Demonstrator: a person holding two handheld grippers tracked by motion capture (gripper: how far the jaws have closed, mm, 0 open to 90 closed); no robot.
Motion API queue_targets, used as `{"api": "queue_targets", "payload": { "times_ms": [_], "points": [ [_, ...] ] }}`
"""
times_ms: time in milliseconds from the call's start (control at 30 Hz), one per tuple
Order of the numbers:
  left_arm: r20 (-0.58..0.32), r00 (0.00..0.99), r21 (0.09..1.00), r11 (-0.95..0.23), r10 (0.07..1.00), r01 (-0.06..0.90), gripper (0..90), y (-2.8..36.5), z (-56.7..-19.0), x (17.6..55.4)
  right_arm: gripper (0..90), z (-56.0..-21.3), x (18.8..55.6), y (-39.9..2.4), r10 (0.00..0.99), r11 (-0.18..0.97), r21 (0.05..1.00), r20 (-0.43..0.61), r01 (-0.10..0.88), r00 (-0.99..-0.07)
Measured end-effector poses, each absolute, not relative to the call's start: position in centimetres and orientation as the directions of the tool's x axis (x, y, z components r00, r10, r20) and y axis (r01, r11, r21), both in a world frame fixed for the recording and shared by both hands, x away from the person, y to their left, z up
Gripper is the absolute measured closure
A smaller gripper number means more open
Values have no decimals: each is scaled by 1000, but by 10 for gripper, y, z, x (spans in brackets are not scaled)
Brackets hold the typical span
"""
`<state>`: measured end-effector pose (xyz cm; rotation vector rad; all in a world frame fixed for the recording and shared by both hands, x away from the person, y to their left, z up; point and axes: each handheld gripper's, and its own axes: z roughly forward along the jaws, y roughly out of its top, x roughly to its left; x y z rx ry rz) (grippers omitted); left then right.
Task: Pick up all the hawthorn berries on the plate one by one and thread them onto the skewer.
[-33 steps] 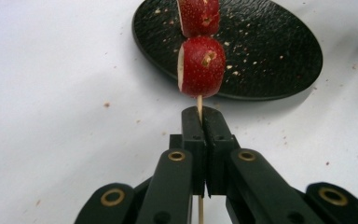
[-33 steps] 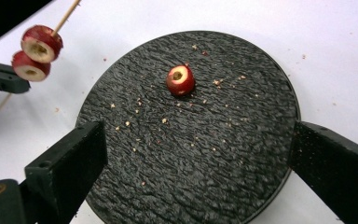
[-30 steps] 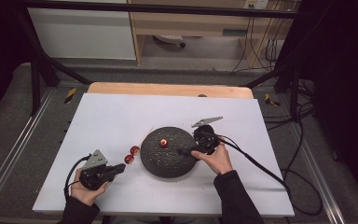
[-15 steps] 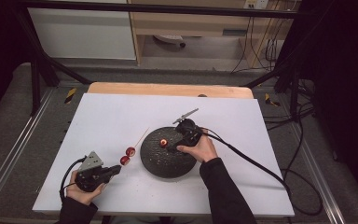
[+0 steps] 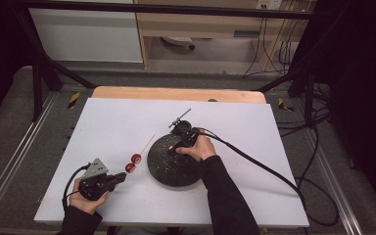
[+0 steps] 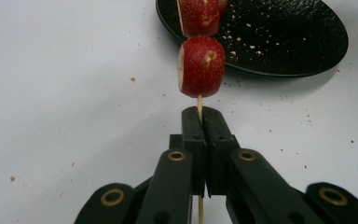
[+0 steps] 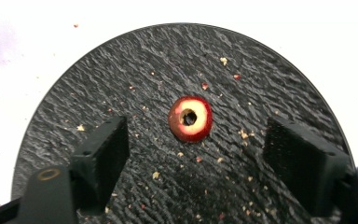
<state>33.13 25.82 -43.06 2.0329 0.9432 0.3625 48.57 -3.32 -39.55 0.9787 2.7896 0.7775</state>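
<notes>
Gripping a thin wooden skewer [image 6: 199, 103] with two red fruit pieces [image 5: 133, 163], the left claw [image 5: 119, 177] sat at the white tabletop's [image 5: 103, 122] seven o'clock. Rightward, the right claw [image 7: 193, 158], jaws apart and just closing, hovered around a cored red fruit piece [image 7: 190, 118] at the round black textured plate's [image 7: 98, 84] centre.

In the left gripper view, the skewer [image 6: 199, 103] disappears between the closed jaws of the left gripper [image 6: 200, 116], so its clamped stretch is hidden. Beyond those jaws, the farther red fruit piece [image 6: 198, 16] is cut off by the top edge. In the high view, the hand on the right gripper [image 5: 180, 145] covers part of the black plate [image 5: 169, 169], and the fruit piece below its jaws cannot be made out there.
</notes>
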Motion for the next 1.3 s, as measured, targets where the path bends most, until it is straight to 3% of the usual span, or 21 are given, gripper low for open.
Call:
{"api": "queue_targets", "payload": {
  "times_ms": [867, 1300],
  "points": [
    [-82, 679, 793, -365, 730, 488, 883, 256, -431, 332, 615, -413, 504, -19, 553, 720, 431, 116, 544, -825],
    [-81, 681, 795, -365, 728, 485, 883, 256, -430, 331, 630, -409, 502, -19, 576, 699, 418, 151, 580, -804]
  ]
}}
